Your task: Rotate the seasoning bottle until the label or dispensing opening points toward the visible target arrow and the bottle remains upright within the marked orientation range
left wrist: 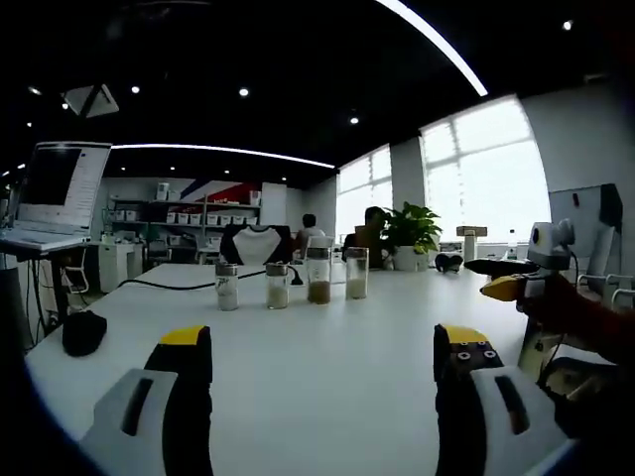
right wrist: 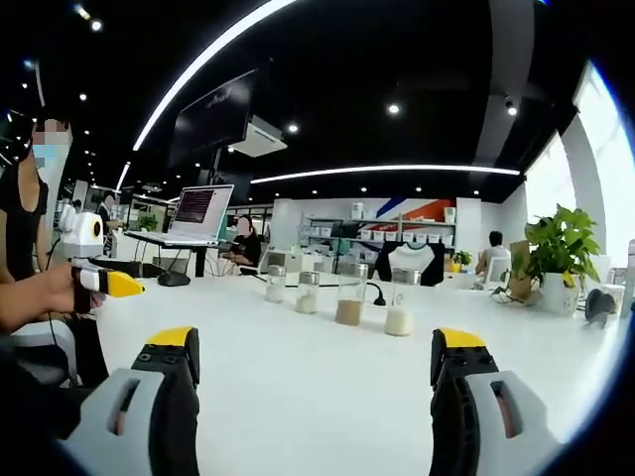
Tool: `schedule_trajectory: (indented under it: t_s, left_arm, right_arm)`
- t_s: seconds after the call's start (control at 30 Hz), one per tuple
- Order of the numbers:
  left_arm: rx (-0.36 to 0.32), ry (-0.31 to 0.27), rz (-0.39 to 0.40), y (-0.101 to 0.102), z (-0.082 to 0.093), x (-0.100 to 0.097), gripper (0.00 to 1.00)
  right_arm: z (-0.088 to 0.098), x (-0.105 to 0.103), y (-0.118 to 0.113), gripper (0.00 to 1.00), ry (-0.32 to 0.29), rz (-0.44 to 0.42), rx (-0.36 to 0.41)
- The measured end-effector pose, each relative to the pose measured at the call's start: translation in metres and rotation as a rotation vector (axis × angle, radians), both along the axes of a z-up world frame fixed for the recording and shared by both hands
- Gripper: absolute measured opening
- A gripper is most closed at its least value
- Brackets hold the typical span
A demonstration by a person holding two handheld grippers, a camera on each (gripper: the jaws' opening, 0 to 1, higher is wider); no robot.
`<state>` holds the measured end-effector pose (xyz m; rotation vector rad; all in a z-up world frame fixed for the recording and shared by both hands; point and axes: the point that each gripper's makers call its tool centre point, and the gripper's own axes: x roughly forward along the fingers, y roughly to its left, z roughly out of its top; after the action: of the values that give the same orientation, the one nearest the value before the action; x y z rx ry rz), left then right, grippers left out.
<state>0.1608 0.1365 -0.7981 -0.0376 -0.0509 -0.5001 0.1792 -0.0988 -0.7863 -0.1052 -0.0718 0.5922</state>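
White worktop [left wrist: 327,367], office background. Left gripper view: left tool [left wrist: 322,352] at bottom of frame, jaws wide apart, holding nothing; four seasoning bottles [left wrist: 291,281] in a row at centre, upright; black pouch [left wrist: 84,332] at left. Right gripper view: right tool [right wrist: 316,355] likewise spread and unladen; bottles centre; laptop [right wrist: 198,215] upper left; plant [right wrist: 562,248] at right.

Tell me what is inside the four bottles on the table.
Left gripper view: two short bottles hold pale powder, the tall bottle brown powder, the last whitish grains. Lids hide their tops; labels and openings are too small to tell.
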Motion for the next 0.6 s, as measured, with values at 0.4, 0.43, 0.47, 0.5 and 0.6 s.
schedule_trajectory:
  t_s: [0.4,0.43,0.47,0.5,0.6]
  left_arm:
    - [0.020,0.014,-0.007,-0.004,-0.006,0.002,0.99]
    - [0.020,0.015,-0.007,-0.004,-0.006,0.003,0.98]
    - [0.018,0.018,-0.003,-0.004,-0.007,0.003,0.98]
    - [0.016,0.020,-0.001,-0.004,-0.007,0.004,0.98]
    - [0.015,0.035,0.011,-0.004,-0.010,0.007,0.98]
  right_arm:
    - [0.001,-0.004,0.011,0.99,-0.034,0.005,-0.007]
    - [0.001,-0.004,0.012,0.99,-0.035,0.008,-0.001]
    - [0.001,-0.005,0.013,0.99,-0.032,0.014,0.004]
    - [-0.001,-0.004,0.013,0.99,-0.026,0.017,0.002]
    - [-0.005,-0.003,0.013,0.99,-0.018,0.014,-0.009]
